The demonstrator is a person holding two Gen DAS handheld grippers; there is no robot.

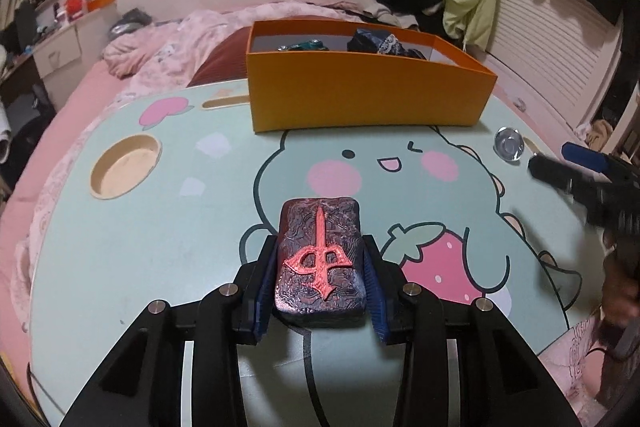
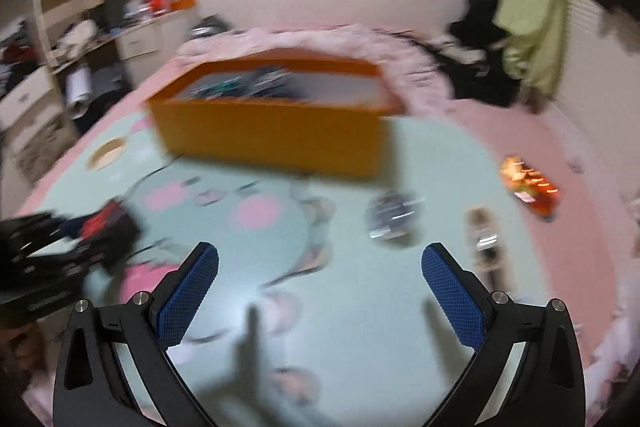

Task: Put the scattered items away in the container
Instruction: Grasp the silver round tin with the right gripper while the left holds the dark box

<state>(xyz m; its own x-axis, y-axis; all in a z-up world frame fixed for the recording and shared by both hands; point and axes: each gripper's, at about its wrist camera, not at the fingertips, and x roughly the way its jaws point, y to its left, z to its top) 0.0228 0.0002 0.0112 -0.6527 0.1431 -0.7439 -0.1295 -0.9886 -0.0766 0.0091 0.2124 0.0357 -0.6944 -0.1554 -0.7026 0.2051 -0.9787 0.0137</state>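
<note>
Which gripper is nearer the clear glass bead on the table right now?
Right. The right gripper hangs open just short of the glass bead. The left gripper is farther off toward the table's middle, shut on the dark block.

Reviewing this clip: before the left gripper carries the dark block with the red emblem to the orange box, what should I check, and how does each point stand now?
1. Left gripper pads press both sides of the block: ok.
2. Block lifted clear of the table: cannot tell.
3. Path to the orange box free of things: ok.
4. Room in the box beside the items already inside: ok.
5. Right gripper open, empty and off to the side: ok.
6. Other items left on the table, such as the round clear piece: not ok, still outside.
</note>
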